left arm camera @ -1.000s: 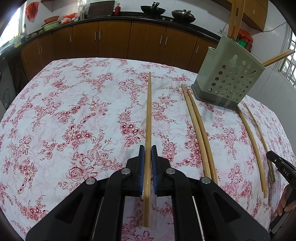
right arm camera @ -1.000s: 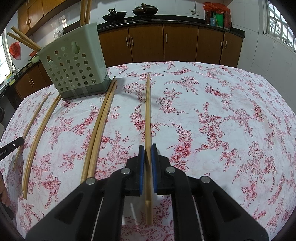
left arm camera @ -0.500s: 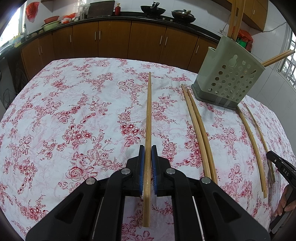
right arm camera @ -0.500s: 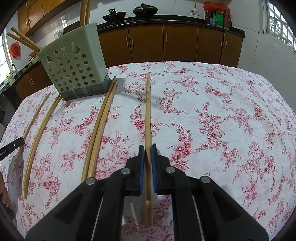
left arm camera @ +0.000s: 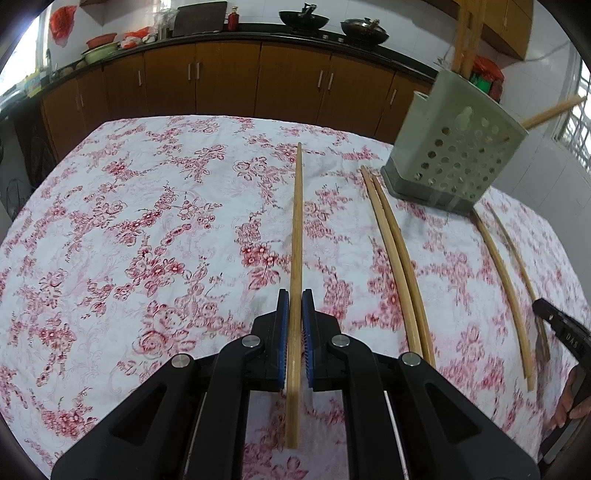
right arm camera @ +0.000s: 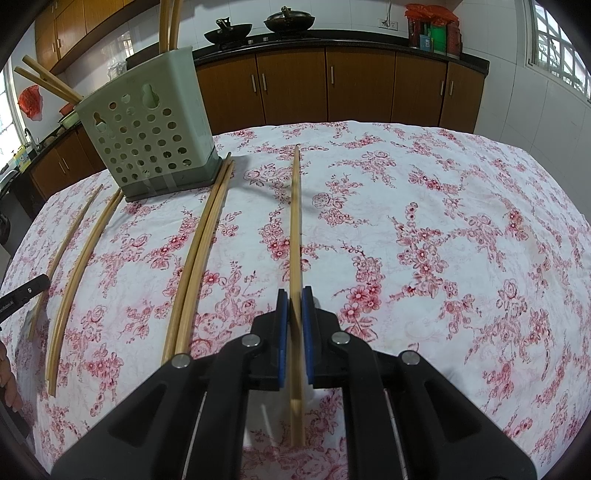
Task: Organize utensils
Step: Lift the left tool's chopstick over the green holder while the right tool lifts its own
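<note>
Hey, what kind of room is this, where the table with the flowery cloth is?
Most likely a home kitchen. A dark counter over wooden cabinets runs along the wall, with two woks on the stove, and a green perforated utensil holder stands on the table.

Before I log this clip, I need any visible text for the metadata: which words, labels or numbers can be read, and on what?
"DAS": white letters on the black tool at the left wrist view's right edge; blurred, so uncertain.
Ending in "AI": white print on the black handle at the right wrist view's left edge; the rest is unreadable.
Counter packages: too small to read.
Utensil holder: no text.
</note>
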The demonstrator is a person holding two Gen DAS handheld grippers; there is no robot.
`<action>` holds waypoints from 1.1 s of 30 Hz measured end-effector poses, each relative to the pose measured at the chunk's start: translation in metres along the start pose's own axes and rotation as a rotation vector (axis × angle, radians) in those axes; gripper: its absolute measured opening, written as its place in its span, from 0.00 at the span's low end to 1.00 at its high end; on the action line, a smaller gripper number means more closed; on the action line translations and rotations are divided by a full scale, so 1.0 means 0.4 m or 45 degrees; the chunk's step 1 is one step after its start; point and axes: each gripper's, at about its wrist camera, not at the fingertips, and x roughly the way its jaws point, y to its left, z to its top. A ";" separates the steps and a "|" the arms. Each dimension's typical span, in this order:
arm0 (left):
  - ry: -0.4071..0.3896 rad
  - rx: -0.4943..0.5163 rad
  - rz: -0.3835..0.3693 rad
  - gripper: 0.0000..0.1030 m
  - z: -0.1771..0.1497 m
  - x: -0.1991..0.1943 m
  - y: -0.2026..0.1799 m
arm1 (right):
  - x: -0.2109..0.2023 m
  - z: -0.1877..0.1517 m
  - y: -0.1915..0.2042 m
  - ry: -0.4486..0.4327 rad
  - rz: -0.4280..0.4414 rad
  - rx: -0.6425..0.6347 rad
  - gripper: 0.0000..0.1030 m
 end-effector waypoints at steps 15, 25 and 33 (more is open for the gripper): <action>-0.201 0.053 -0.027 0.08 0.057 -0.147 -0.025 | -0.163 0.055 -0.020 -0.224 0.031 0.050 0.08; -0.436 0.024 -0.119 0.07 0.209 -0.308 -0.055 | -0.320 0.156 -0.019 -0.517 0.056 0.062 0.08; -0.534 0.083 -0.178 0.07 0.255 -0.418 -0.076 | -0.453 0.233 0.011 -0.667 0.207 0.035 0.08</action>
